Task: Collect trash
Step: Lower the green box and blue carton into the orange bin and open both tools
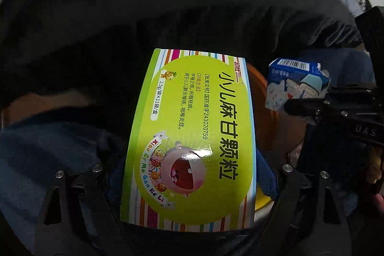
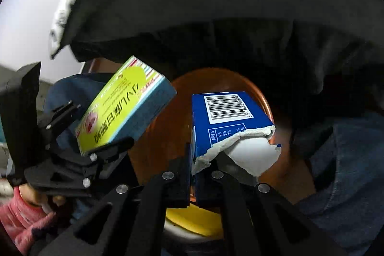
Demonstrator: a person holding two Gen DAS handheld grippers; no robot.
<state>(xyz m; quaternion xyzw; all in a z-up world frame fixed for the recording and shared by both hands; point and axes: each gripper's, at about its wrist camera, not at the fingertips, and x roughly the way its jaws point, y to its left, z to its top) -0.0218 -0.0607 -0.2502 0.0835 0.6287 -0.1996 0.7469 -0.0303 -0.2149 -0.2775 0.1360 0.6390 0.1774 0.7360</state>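
My left gripper [image 1: 192,203] is shut on a green medicine box [image 1: 189,136] with striped edges, which fills the middle of the left wrist view. The box also shows in the right wrist view [image 2: 120,109], held by the left gripper [image 2: 105,150]. My right gripper [image 2: 192,172] is shut on a torn blue carton [image 2: 228,126] with a barcode. The carton appears in the left wrist view [image 1: 297,85] at the right, gripped by the right gripper [image 1: 302,109]. Both items hang over an orange bin [image 2: 182,102] lined with a black trash bag [image 2: 216,28].
The black bag's rim [image 1: 168,4] wraps the upper view. Blue denim cloth [image 1: 36,152] lies at the left and also at the lower right of the right wrist view [image 2: 348,172]. A yellow object [image 2: 194,220] sits below the right gripper. A hand in a pink sleeve [image 2: 31,208] holds the left gripper.
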